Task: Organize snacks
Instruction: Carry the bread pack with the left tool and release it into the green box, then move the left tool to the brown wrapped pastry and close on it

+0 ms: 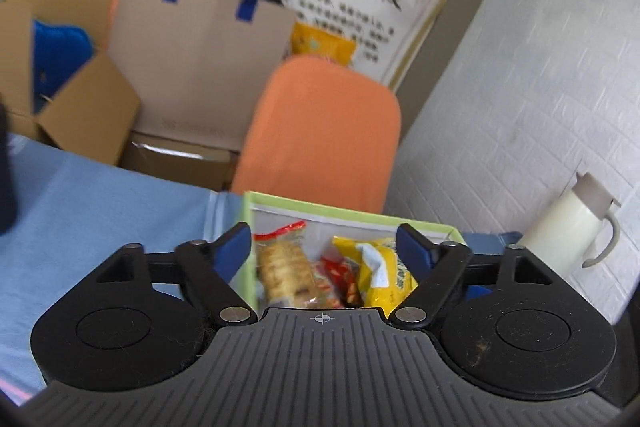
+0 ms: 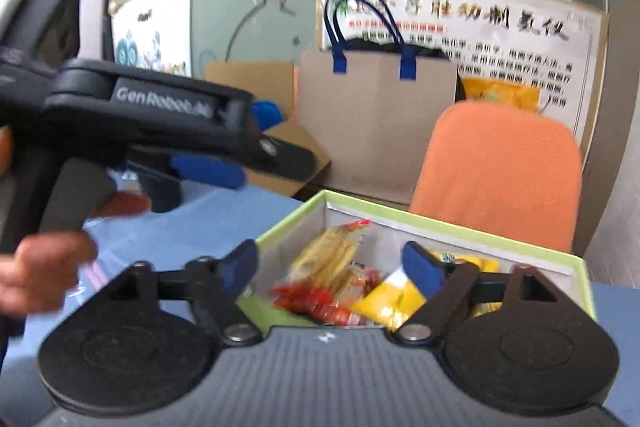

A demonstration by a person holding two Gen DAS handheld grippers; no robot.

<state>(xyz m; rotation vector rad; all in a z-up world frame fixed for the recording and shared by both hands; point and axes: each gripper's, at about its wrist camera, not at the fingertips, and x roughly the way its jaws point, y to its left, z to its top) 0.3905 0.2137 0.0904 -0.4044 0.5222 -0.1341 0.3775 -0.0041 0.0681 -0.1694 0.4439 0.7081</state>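
Note:
A green-rimmed box [image 1: 348, 213] sits on the blue tablecloth and holds snacks: a clear cracker pack with red ends [image 1: 282, 269], red-wrapped pieces [image 1: 340, 277] and a yellow bag [image 1: 386, 269]. My left gripper [image 1: 325, 247] is open and empty, held just above the box. The box [image 2: 440, 225] shows in the right wrist view with the cracker pack [image 2: 330, 257], red pieces [image 2: 320, 301] and yellow bag [image 2: 394, 297]. My right gripper [image 2: 332, 269] is open and empty above the box. The left gripper [image 2: 208, 169] appears there at the left, held by a hand.
An orange chair back [image 1: 324, 131] stands right behind the box. A brown paper bag with blue handles [image 1: 200, 55] and cardboard boxes [image 1: 80, 107] sit behind the table. A white thermos jug [image 1: 572, 227] stands on the right by the white wall.

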